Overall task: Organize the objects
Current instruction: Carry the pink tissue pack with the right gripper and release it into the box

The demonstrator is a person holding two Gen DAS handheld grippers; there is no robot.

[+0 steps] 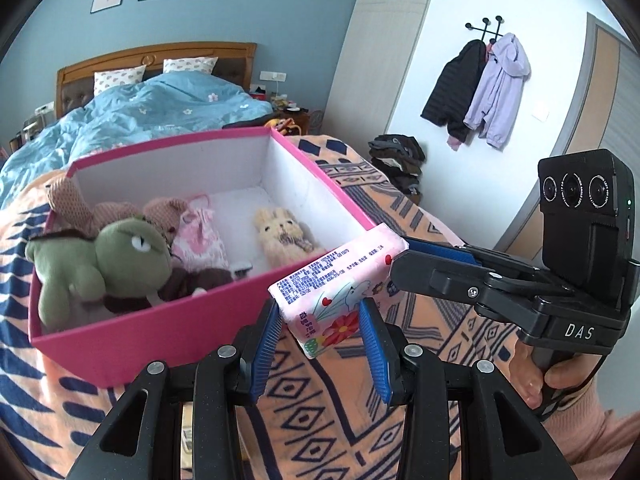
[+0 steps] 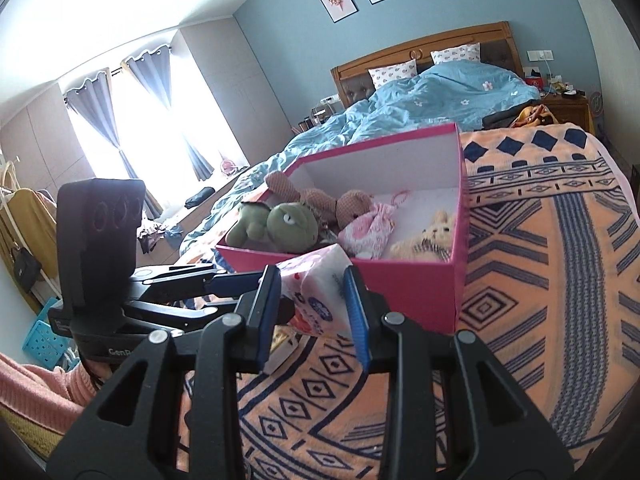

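Observation:
A pink tissue pack (image 1: 340, 288) with a flower print is held in the air just in front of the pink box (image 1: 160, 332). My left gripper (image 1: 320, 320) is shut on its near end. My right gripper (image 2: 310, 296) is shut on its other end (image 2: 320, 292) and shows from the side in the left wrist view (image 1: 404, 256). The box sits on the patterned blanket and holds a green plush (image 1: 108, 264), a brown plush (image 1: 160, 212), a pink drawstring pouch (image 1: 200, 236) and a cream bunny (image 1: 284, 232).
The orange and navy patterned blanket (image 2: 540, 280) covers the bed's foot. A blue duvet (image 1: 160, 108) lies behind the box. Coats (image 1: 480, 92) hang on the wall at right. A small flat item (image 2: 280, 352) lies under my right gripper.

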